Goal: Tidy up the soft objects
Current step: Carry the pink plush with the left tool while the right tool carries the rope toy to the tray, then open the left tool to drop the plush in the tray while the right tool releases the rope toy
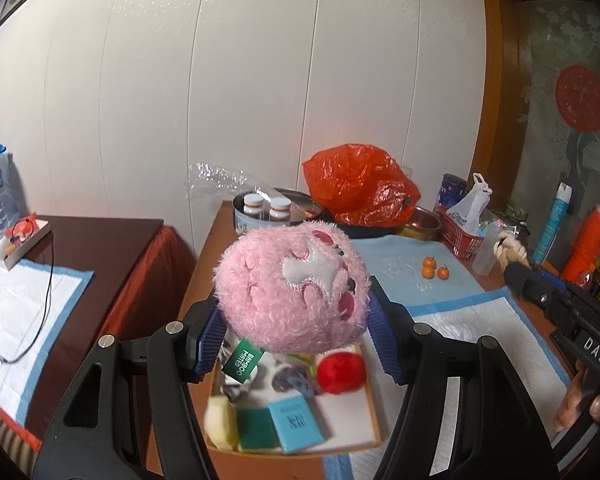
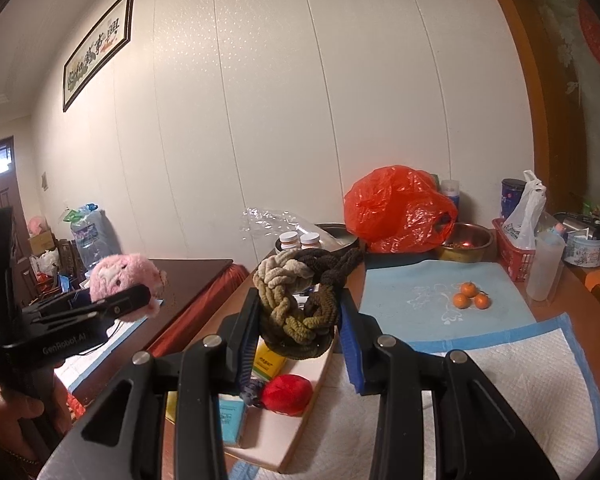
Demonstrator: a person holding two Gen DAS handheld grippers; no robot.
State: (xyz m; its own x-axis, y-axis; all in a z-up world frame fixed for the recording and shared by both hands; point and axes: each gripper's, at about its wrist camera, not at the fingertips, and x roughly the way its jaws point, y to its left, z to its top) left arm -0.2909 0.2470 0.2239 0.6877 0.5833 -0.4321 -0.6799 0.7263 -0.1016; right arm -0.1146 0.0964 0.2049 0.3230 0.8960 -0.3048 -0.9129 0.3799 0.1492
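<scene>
A wooden table (image 2: 572, 304) covered with white and blue absorbent pads is sitting against a white panelled wall, and both tools are hanging above its near end. Nearest, a shallow tray (image 1: 370, 412) is lying below the grippers, holding a red plush ball (image 1: 341, 373), a teal box (image 1: 296, 422), a green block and a yellow sponge; it looks like the collecting place for the soft things.

The left gripper (image 1: 296, 340) is clamping a pink plush toy (image 1: 292, 286) by its sides, its blue pads pressing into the fur, with a green tag dangling underneath. The toy is being carried clear above the tray, presumably so that it can be lowered in without dragging over the other pieces.

The right gripper (image 2: 300, 340) is holding a knotted rope toy (image 2: 300, 300), beige, olive and dark brown, up in the air over the tray's far end. The left pad is touching the rope; the right pad seems to stand slightly off, so the hold may be light, and the bundle could sag or slip.

Further back, three small oranges (image 2: 470, 296) are resting on the blue mat. Beyond them, a red plastic bag (image 2: 400, 212), a metal bowl, pill bottles and a red basket are crowding the wall, well apart from the tray.
</scene>
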